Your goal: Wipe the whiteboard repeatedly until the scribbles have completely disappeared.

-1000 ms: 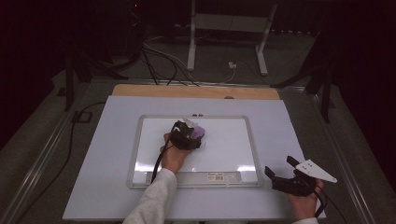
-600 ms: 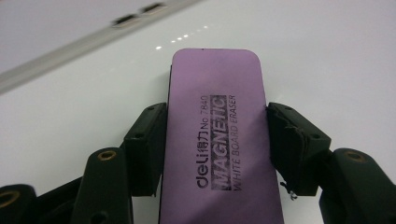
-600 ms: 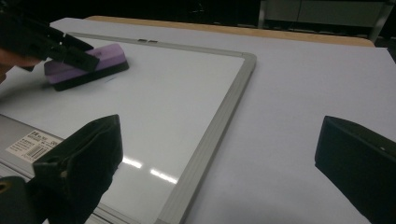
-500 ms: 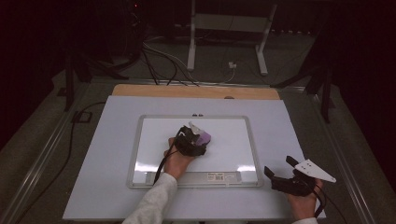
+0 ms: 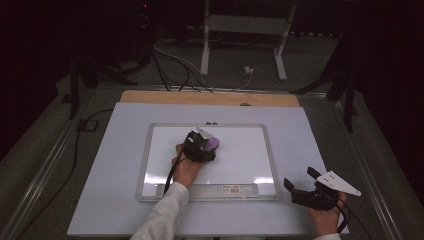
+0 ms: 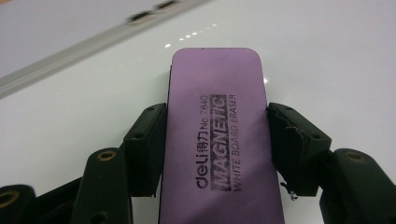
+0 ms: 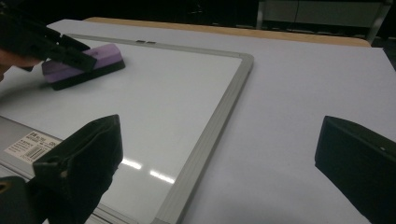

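Eraser [image 6: 217, 140] lies flat on whiteboard [image 5: 240, 150], long axis toward far frame edge.

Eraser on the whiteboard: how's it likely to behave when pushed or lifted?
The eraser is a flat block, so it should slide, not roll or tip. Its print reads magnetic, so it may cling to the whiteboard on lifting. The left gripper clamps its long sides; it looks stiff and probably light.

The purple eraser [image 6: 217, 140] reads "deli No.7840 MAGNETIC WHITE BOARD ERASER" — the whiteboard's barcode label [image 7: 30, 143] stays unreadable.
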Available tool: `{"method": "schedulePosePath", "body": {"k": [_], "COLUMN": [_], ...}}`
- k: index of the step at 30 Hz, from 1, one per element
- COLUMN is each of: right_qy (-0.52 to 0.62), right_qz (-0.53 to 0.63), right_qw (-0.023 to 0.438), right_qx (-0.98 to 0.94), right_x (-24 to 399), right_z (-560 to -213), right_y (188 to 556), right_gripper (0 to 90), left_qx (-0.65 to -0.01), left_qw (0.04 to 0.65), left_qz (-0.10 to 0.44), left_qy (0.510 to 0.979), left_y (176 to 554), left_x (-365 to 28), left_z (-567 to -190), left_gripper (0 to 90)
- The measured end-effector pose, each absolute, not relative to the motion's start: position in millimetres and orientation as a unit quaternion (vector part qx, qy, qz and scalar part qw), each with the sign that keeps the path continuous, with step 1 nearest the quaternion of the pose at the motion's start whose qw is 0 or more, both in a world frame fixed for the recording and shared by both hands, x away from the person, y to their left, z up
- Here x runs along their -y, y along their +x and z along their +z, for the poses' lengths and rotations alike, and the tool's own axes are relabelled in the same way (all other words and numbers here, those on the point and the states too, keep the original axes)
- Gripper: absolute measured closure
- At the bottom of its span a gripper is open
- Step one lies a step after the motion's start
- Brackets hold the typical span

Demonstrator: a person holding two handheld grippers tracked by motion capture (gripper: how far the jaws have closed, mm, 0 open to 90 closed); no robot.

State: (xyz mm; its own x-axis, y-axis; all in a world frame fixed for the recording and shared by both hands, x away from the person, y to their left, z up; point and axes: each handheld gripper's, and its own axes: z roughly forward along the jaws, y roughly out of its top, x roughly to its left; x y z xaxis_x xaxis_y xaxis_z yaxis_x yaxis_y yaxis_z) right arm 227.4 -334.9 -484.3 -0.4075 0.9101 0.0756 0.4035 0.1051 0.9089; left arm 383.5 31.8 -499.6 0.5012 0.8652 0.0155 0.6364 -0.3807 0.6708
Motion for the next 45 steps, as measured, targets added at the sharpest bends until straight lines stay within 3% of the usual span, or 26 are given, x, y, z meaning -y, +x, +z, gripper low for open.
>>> {"method": "schedulePosePath", "body": {"k": [6,22,45], "right_qy": [0.472,0.471,0.472], "right_qz": [0.472,0.472,0.472], "right_qw": [0.268,0.267,0.268], "right_qx": [-0.695,-0.695,-0.694], "right_x": [334,333,334], "right_z": [-484,-484,-484], "right_y": [228,228,228], "right_gripper": [1.2,1.1,1.1], "left_qx": [-0.473,-0.389,-0.495], "left_qw": [0.308,0.327,0.312], "left_qz": [0.187,0.155,0.193], "left_qy": [0.804,0.847,0.788], "left_y": [388,343,382], "left_x": [-30,4,-43], "left_z": [-500,-499,-501], "left_gripper": [41.8,41.8,41.8]}}
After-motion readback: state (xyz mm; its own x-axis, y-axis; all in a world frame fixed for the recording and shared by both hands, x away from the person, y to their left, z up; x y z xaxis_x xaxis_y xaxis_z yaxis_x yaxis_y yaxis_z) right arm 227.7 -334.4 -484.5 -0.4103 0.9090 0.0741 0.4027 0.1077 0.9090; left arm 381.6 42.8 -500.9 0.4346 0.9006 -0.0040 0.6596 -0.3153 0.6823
